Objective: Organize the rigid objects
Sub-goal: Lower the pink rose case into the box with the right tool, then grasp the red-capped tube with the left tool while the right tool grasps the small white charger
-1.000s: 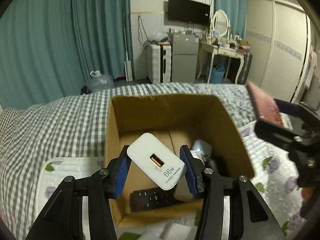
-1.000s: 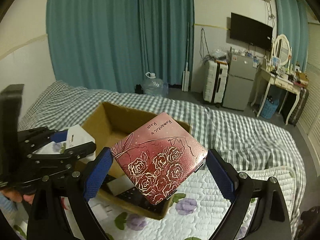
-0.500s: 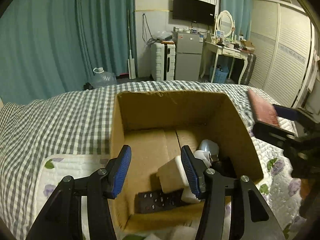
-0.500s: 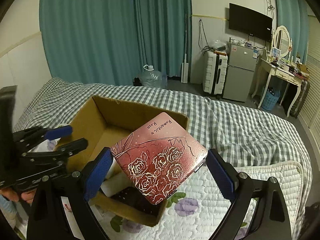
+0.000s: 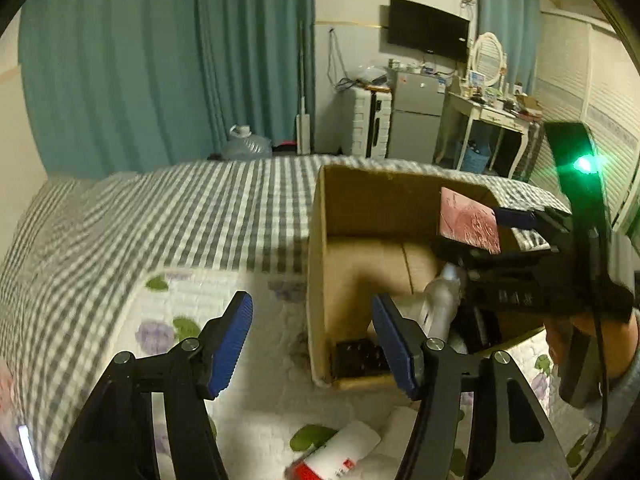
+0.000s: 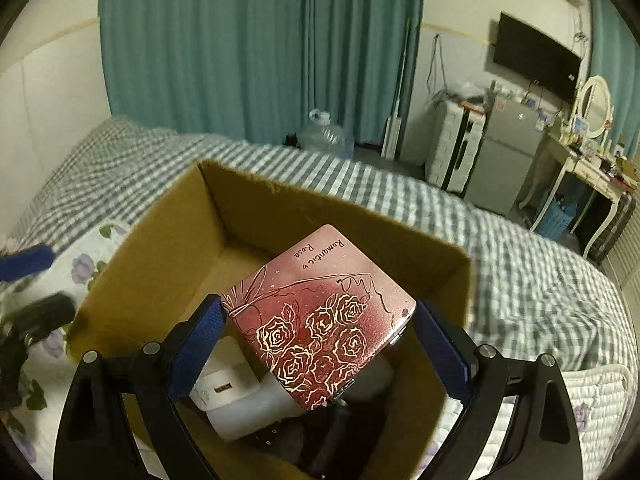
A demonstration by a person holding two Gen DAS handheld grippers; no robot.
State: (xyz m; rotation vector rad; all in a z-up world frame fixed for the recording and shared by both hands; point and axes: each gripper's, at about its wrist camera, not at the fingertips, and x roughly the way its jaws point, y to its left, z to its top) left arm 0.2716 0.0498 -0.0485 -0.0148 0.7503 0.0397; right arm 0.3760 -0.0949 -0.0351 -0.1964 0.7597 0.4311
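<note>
An open cardboard box (image 5: 320, 264) (image 6: 168, 248) stands on the bed. My right gripper (image 6: 316, 340) is shut on a red tin with gold roses (image 6: 320, 320) and holds it over the box's inside; the tin also shows in the left wrist view (image 5: 470, 226). My left gripper (image 5: 312, 344) is open and empty, left of the box above the quilt. Inside the box lie a white charger (image 6: 224, 388), a black remote (image 5: 356, 358) and a silvery item (image 5: 440, 300).
A white quilt with purple flowers (image 5: 188, 304) covers the near bed over a grey checked sheet (image 5: 180, 216). A white tube with a red label (image 5: 340, 456) lies near the front. A fridge, suitcase and dressing table stand at the far wall.
My left gripper dropped the white charger into the box, then drew back left. My right gripper moved the rose tin over the box opening.
</note>
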